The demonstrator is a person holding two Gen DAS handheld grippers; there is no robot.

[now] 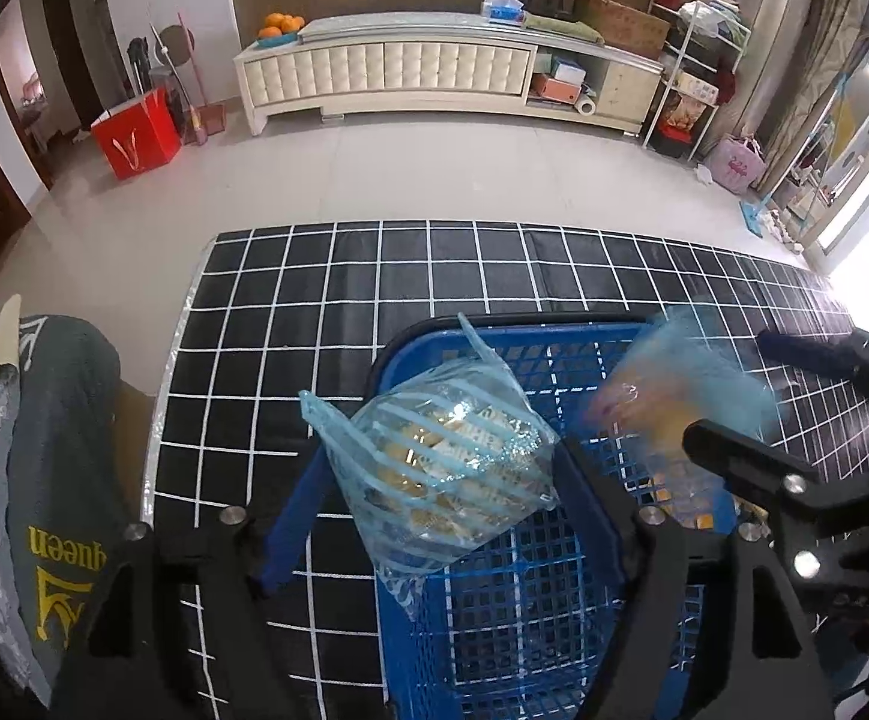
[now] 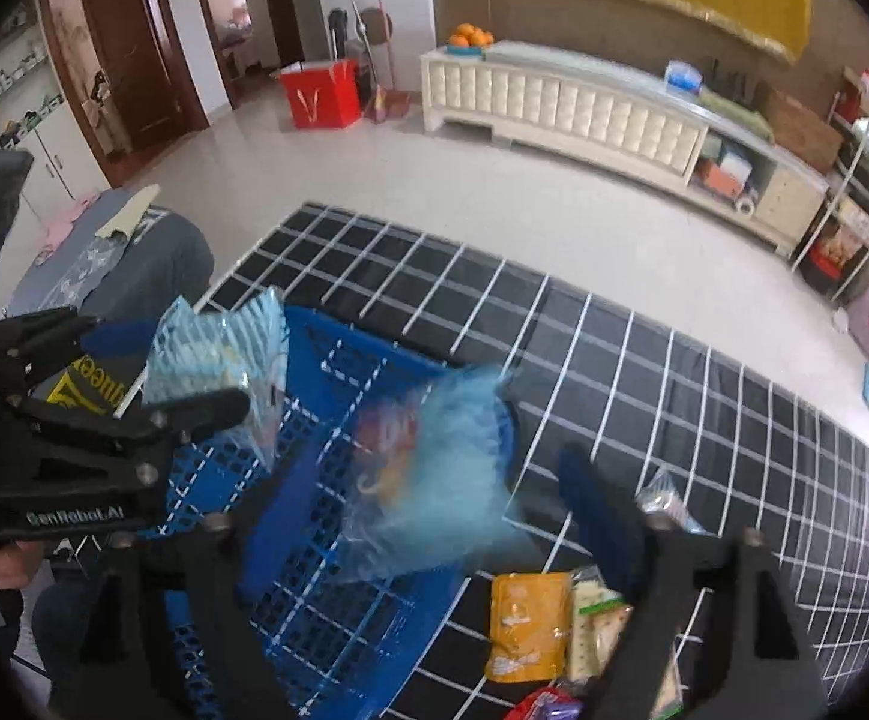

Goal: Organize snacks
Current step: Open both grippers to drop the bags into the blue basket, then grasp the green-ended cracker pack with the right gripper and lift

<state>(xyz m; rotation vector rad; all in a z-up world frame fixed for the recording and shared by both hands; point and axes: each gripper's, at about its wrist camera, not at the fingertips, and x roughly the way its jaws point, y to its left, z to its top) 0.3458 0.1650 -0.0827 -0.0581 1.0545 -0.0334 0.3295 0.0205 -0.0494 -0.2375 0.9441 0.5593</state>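
Observation:
A blue mesh basket (image 1: 524, 324) (image 2: 362, 339) stands on the black grid-pattern table (image 1: 374, 276) (image 2: 644, 360). My left gripper (image 1: 439, 450) (image 2: 170, 363) holds a bulky blue-striped clear snack bag (image 1: 440, 480) (image 2: 218, 354) between its fingers, over the basket's left rim. My right gripper (image 2: 428, 468) (image 1: 728, 387) stands wide open over the basket. A second blue snack bag (image 2: 434, 468) (image 1: 686, 396) is motion-blurred between and beyond its fingers, touching neither.
Loose snacks lie on the table right of the basket: an orange pouch (image 2: 524, 624), a cracker pack (image 2: 596, 618), a silver pack (image 2: 662, 498) and a red pack (image 2: 548, 708). Grey clothing (image 1: 62, 450) drapes a chair at the table's left edge. Tiled floor lies beyond.

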